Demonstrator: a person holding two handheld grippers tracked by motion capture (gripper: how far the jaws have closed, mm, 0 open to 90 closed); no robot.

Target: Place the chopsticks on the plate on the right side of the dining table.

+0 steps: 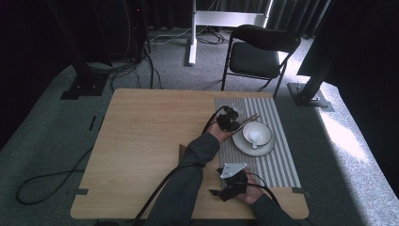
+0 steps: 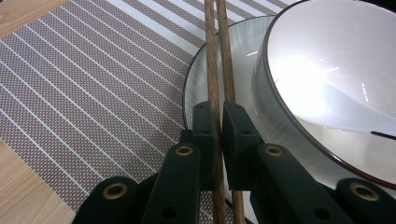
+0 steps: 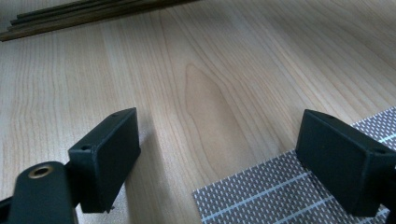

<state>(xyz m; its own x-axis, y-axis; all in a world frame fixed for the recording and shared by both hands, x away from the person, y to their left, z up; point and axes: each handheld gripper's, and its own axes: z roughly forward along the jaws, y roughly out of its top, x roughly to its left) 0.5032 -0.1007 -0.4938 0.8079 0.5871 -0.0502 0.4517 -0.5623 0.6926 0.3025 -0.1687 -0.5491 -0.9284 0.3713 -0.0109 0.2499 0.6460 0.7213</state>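
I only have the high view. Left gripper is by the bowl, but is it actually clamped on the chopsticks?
Observer: Yes. In the left gripper view the left gripper is shut on the chopsticks, both sticks pinched side by side between its jaws.
Operator: Where do the sticks lie relative to the dishes?
Observer: They run over the rim of the plate, just beside the bowl; whether they touch the bowl, I cannot tell.
Operator: And the right gripper, open or shut?
Observer: Open. In the right gripper view the right gripper has its jaws wide apart with nothing between them, over bare table at a corner of the striped placemat.
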